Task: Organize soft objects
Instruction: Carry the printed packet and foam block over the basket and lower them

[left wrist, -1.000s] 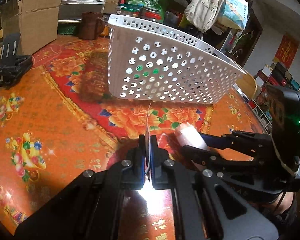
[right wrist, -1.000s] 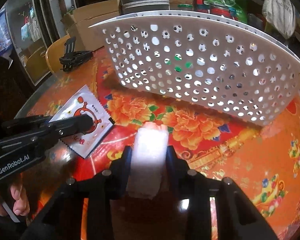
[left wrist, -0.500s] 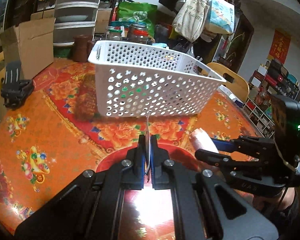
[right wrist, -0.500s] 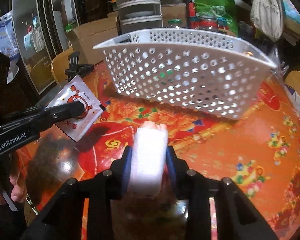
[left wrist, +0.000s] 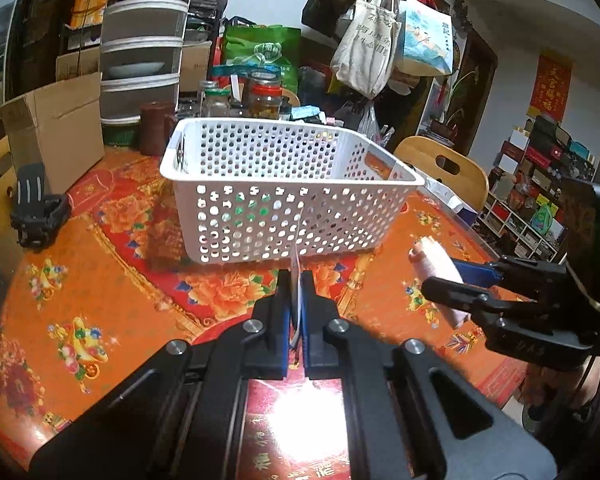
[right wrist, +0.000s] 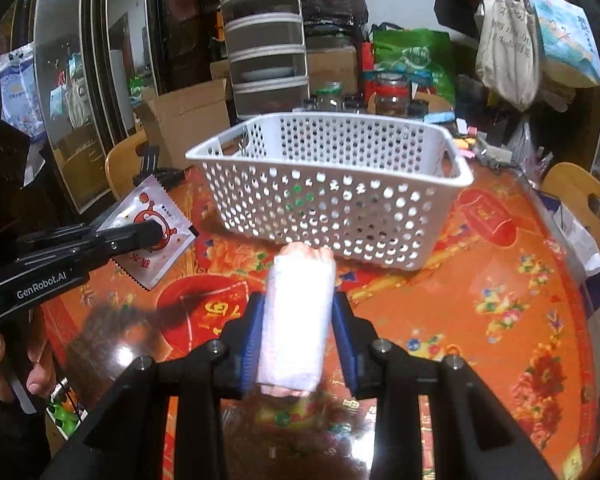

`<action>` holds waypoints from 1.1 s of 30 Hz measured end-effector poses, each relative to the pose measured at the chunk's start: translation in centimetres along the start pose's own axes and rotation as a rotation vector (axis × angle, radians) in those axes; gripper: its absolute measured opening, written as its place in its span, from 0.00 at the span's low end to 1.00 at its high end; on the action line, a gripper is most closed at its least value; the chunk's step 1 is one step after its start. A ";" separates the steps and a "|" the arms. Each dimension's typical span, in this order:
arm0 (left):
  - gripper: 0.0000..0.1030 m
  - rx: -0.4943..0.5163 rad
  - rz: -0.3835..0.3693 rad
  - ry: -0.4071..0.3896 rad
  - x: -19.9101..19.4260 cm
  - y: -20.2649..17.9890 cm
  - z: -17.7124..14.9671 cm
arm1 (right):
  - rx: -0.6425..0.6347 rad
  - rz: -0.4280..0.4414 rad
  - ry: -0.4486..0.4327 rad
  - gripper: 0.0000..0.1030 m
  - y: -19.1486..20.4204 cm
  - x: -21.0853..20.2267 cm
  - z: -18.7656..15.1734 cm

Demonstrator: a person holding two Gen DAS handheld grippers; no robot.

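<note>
A white perforated basket (left wrist: 284, 204) stands on the red and orange floral table; it also shows in the right wrist view (right wrist: 332, 196). My left gripper (left wrist: 296, 292) is shut on a thin white and red sachet (right wrist: 148, 228), seen edge-on (left wrist: 297, 264) in the left wrist view, held above the table short of the basket. My right gripper (right wrist: 298, 312) is shut on a white rolled soft pack (right wrist: 298, 316) with pink ends, also held above the table to the right (left wrist: 436, 268) of the left gripper.
A black clamp-like device (left wrist: 36, 216) lies at the table's left edge. A cardboard box (left wrist: 56, 128), a brown mug (left wrist: 154, 128), jars (left wrist: 264, 96) and stacked containers stand behind the basket. Wooden chairs (left wrist: 444, 168) stand around the table. Bags hang at the back right.
Both grippers have pulled back and risen with their loads. The basket now looks farther off and its open top is in view.
</note>
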State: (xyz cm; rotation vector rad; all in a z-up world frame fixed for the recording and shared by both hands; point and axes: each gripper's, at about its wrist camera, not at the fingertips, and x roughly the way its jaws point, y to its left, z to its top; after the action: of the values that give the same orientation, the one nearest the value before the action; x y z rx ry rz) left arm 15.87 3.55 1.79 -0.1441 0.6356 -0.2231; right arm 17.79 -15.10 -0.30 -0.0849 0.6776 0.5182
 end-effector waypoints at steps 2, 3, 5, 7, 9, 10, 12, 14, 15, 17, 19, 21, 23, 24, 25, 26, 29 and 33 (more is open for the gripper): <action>0.03 0.004 -0.002 -0.007 -0.5 -0.2 0.4 | -0.002 -0.003 -0.011 0.32 -0.1 -0.5 0.3; 0.03 0.006 0.001 -0.011 -0.7 -0.3 0.6 | -0.005 -0.007 -0.018 0.32 -0.1 -0.8 0.6; 0.03 0.006 0.000 -0.014 -0.9 -0.4 1.2 | -0.011 -0.010 -0.028 0.32 -0.2 -1.3 1.1; 0.03 0.011 0.006 -0.019 -1.1 -0.7 2.0 | -0.018 -0.020 -0.041 0.32 -0.4 -1.7 1.9; 0.03 0.017 0.003 -0.025 -1.3 -0.9 2.8 | -0.020 -0.026 -0.052 0.32 -0.7 -2.2 2.7; 0.03 0.018 0.004 -0.030 -1.5 -1.0 3.3 | -0.021 -0.031 -0.056 0.32 -0.8 -2.2 3.1; 0.03 0.023 0.006 -0.038 -1.6 -1.1 4.5 | -0.022 -0.037 -0.065 0.32 -1.3 -2.5 4.1; 0.03 0.024 0.006 -0.043 -1.6 -1.3 5.7 | -0.025 -0.047 -0.069 0.32 -1.7 -2.6 5.1; 0.03 0.025 0.006 -0.045 -1.6 -1.4 6.2 | -0.022 -0.049 -0.071 0.32 -1.9 -2.5 5.6; 0.03 0.025 0.002 -0.048 -1.4 -1.4 7.6 | -0.022 -0.049 -0.076 0.32 -2.3 -2.5 6.7; 0.03 0.019 -0.007 -0.050 -1.3 -1.4 8.9 | -0.020 -0.052 -0.081 0.32 -2.5 -2.4 7.4; 0.03 0.017 -0.001 -0.052 -0.9 -1.4 10.5 | -0.017 -0.049 -0.080 0.32 -2.9 -2.2 8.5; 0.03 0.011 0.004 -0.047 -0.2 -1.1 12.3 | -0.009 -0.046 -0.077 0.32 -3.2 -2.0 9.7; 0.03 0.010 0.011 -0.042 0.3 -1.0 13.1 | -0.006 -0.051 -0.074 0.32 -3.5 -1.7 10.3; 0.03 0.010 0.018 -0.033 0.8 -0.8 13.9 | -0.003 -0.057 -0.072 0.32 -3.7 -1.5 10.8; 0.03 0.003 0.016 -0.024 1.5 -0.5 14.7 | 0.001 -0.061 -0.063 0.32 -4.1 -1.1 11.6; 0.03 0.004 0.039 0.004 3.6 0.0 16.7 | 0.011 -0.066 -0.036 0.32 -4.9 0.3 13.3; 0.03 0.018 0.081 0.058 7.1 0.4 18.5 | 0.024 -0.085 0.028 0.32 -6.2 3.5 15.0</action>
State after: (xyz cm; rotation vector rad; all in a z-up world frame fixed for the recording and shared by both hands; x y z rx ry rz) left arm 32.64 3.40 12.36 -0.0951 0.6951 -0.1552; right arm 31.72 -15.37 8.76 -0.0981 0.7040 0.4283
